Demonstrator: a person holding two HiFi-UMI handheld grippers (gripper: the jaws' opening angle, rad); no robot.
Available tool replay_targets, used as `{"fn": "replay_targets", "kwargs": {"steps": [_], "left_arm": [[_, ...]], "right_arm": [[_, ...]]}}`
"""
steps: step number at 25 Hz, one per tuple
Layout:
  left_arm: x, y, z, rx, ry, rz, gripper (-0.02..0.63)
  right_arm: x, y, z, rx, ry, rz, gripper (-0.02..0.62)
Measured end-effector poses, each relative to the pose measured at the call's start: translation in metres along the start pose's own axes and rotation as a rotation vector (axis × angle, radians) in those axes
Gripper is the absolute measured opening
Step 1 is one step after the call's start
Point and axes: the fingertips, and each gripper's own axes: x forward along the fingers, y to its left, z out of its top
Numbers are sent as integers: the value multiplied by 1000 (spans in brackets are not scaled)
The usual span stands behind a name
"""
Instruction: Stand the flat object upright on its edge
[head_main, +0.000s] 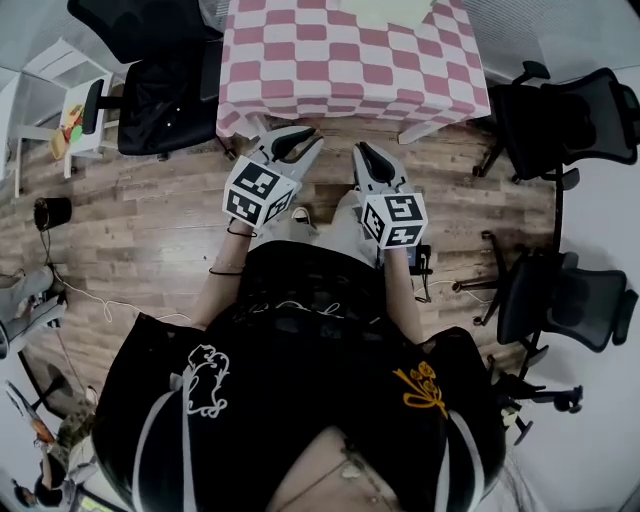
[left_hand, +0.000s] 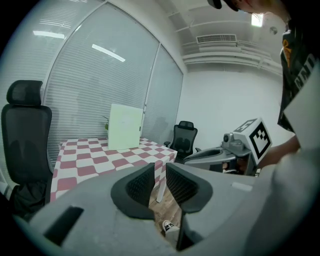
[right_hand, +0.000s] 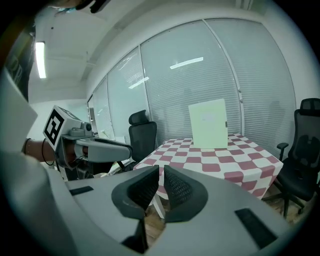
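The flat object (left_hand: 125, 127) is a pale green board standing upright on the far part of the pink-and-white checked table (left_hand: 85, 160). It also shows in the right gripper view as the board (right_hand: 208, 124) on the table (right_hand: 235, 162), and at the top edge of the head view (head_main: 385, 10). Both grippers hang in front of the person's body, well short of the table (head_main: 340, 60). My left gripper (head_main: 298, 143) (left_hand: 160, 175) has a narrow gap between its jaws, with nothing in it. My right gripper (head_main: 365, 155) (right_hand: 161, 180) is shut and empty.
Black office chairs stand left of the table (head_main: 160, 90), to its right (head_main: 565, 115) and nearer on the right (head_main: 560, 300). A white shelf (head_main: 75, 115) sits at the far left. Cables (head_main: 90, 295) trail over the wooden floor.
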Motion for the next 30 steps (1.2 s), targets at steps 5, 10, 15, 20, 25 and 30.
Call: {"fn": "replay_targets", "kwargs": {"steps": [5, 10, 15, 20, 25, 30], "left_arm": [[5, -20, -3, 23, 4, -43, 81], [7, -32, -2, 50, 3, -74, 81], [5, -32, -4, 62, 9, -78, 81], [2, -28, -6, 63, 15, -78, 81], [1, -30, -9, 73, 23, -85, 81], [3, -31, -14, 91, 33, -81, 81]], "right_arm": [[-17, -3, -7, -5, -4, -28, 34], [-26, -3, -9, -10, -16, -46, 31], [-29, -2, -9, -8, -26, -57, 31], [-29, 0, -9, -10, -29, -63, 31], [-29, 3, -11, -12, -24, -62, 31], [-28, 3, -15, -17, -22, -54, 31]]}}
